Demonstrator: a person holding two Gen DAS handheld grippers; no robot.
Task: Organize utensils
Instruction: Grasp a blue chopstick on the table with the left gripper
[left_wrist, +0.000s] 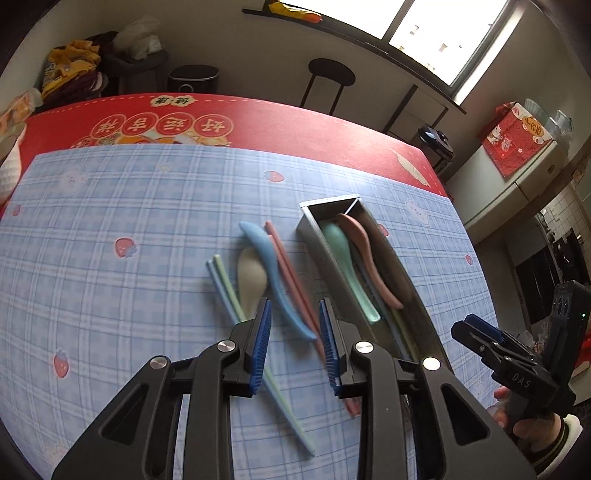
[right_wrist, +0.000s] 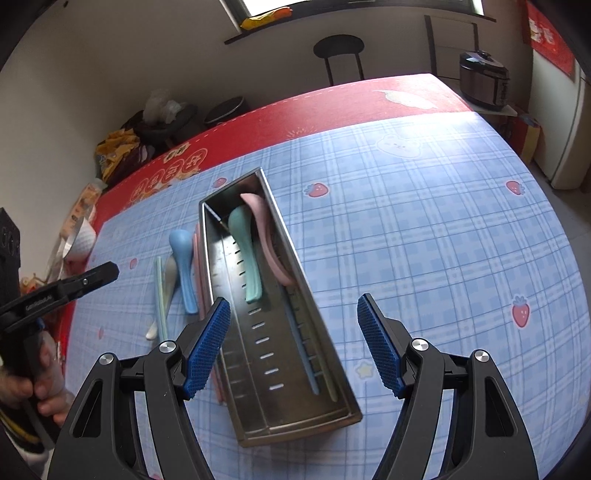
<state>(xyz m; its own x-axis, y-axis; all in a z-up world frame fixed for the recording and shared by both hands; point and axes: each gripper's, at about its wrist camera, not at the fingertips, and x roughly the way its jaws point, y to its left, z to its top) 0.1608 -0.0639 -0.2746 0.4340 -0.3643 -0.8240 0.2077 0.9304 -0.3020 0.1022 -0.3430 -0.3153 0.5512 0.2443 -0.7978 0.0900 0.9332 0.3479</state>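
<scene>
Jaws of left gripper (left_wrist: 295, 334) were released over blue spoon (left_wrist: 275, 277); it should close squarely on the handle, toward metal tray (left_wrist: 314, 236) at 2 o'clock.

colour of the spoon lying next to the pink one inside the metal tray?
Mint green spoon; clearest in the right wrist view.

Both wrist cams look down, close over table — L from left, R from right; shared: metal tray (left_wrist: 314, 236) (right_wrist: 295, 243).

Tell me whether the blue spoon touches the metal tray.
Apart. The right wrist view shows pink chopsticks lying between the blue spoon and the metal tray.
</scene>
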